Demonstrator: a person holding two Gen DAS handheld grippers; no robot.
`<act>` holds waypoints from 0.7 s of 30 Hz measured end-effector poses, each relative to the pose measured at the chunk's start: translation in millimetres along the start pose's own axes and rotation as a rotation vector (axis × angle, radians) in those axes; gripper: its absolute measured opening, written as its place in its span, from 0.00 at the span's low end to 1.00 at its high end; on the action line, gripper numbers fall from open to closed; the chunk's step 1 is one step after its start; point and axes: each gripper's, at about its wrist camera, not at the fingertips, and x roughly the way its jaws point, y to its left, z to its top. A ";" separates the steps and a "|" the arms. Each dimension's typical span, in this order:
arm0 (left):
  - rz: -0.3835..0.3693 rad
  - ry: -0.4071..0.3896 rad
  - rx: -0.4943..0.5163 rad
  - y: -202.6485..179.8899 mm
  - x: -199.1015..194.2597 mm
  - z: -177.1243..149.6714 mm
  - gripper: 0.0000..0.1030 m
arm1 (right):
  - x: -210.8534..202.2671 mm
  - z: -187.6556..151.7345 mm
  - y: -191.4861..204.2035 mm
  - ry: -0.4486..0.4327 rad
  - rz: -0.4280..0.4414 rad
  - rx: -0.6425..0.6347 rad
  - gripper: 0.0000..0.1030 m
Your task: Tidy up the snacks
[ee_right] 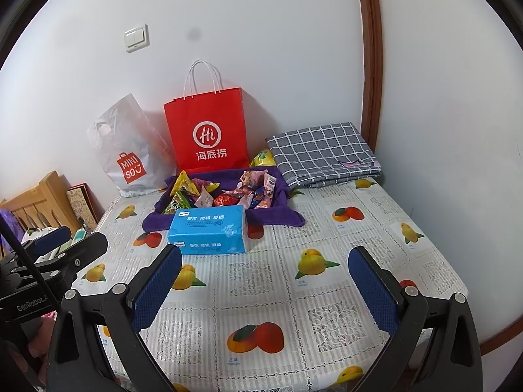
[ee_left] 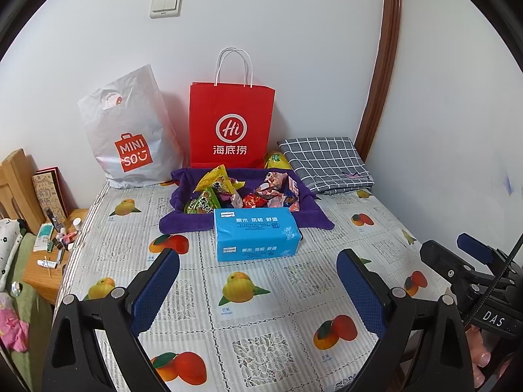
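Observation:
Several wrapped snacks (ee_left: 242, 192) lie piled in a purple cloth-lined tray (ee_left: 183, 222) at the far middle of the table; the pile also shows in the right wrist view (ee_right: 225, 196). A blue tissue pack (ee_left: 256, 236) (ee_right: 209, 232) sits just in front of the tray. My left gripper (ee_left: 258, 281) is open and empty, held above the near table, short of the tissue pack. My right gripper (ee_right: 264, 277) is open and empty, likewise near the front; it also shows at the right of the left wrist view (ee_left: 470, 261).
A red paper bag (ee_left: 232, 127) and a white Miniso plastic bag (ee_left: 130, 137) lean on the back wall. A folded checked cloth (ee_left: 327, 163) lies at the back right, a yellow packet (ee_left: 276, 160) beside it. A wooden side table (ee_left: 49, 261) with small items stands left.

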 end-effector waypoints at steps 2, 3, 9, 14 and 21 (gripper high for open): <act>-0.001 0.000 0.001 -0.9 -0.1 -0.5 0.95 | -0.3 -0.1 0.2 0.000 0.002 0.001 0.98; -0.001 0.000 0.003 -1.7 0.1 -0.8 0.95 | -0.3 0.3 -0.3 0.001 0.002 0.000 0.98; 0.000 0.000 0.002 -1.6 0.1 -0.6 0.95 | -1.3 0.4 0.2 0.000 0.001 -0.002 0.98; 0.001 0.000 0.003 -1.7 0.1 -0.6 0.95 | -1.8 1.3 0.0 0.000 0.003 0.000 0.98; -0.001 0.000 0.002 -2.1 0.5 -0.5 0.95 | -1.8 1.2 0.1 -0.001 0.002 -0.001 0.98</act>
